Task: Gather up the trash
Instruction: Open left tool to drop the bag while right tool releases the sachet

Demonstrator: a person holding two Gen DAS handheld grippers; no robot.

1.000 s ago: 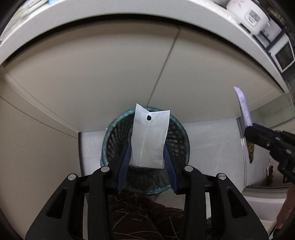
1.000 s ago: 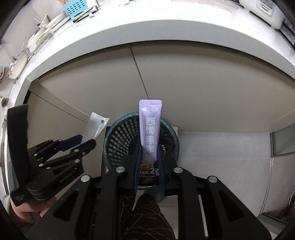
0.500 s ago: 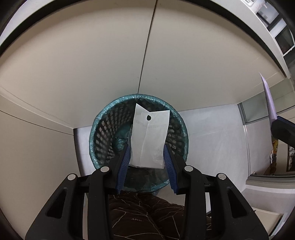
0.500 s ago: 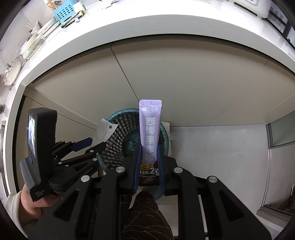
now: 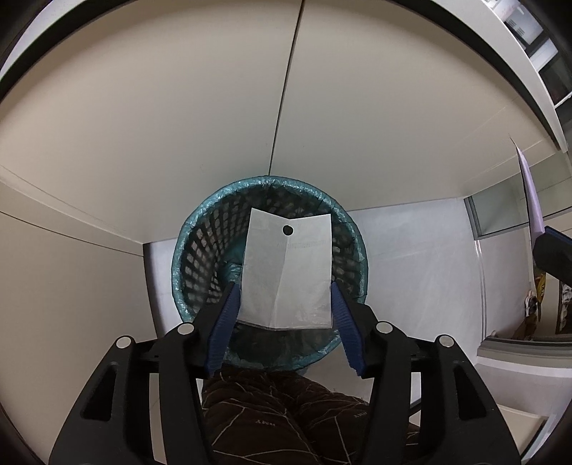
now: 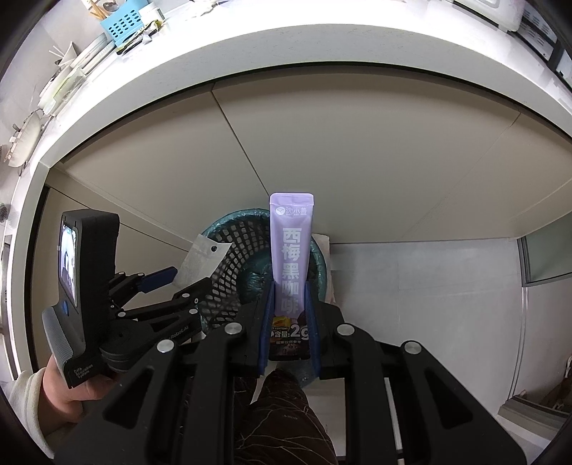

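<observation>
My left gripper [image 5: 284,298] holds a white paper packet [image 5: 286,272] with a punched hole, right over the mouth of a black mesh trash bin [image 5: 200,236] lined with a teal bag. My right gripper [image 6: 289,300] is shut on a purple coffee sachet [image 6: 291,246] and holds it upright above the near right part of the same bin [image 6: 236,264]. The left gripper [image 6: 171,282] with its white packet [image 6: 202,257] also shows at the left of the right wrist view. The sachet's edge [image 5: 532,196] shows at the right of the left wrist view.
The bin stands on a pale floor [image 5: 411,257] against beige cabinet doors [image 5: 214,107] under a white counter [image 6: 286,46]. A blue basket [image 6: 119,25] and dishes sit on the counter. My dark trouser leg [image 5: 279,411] is below both grippers.
Both grippers have moved down and closer to the bin. The left jaws have spread a little wider around the white packet. The sachet stays clamped.
</observation>
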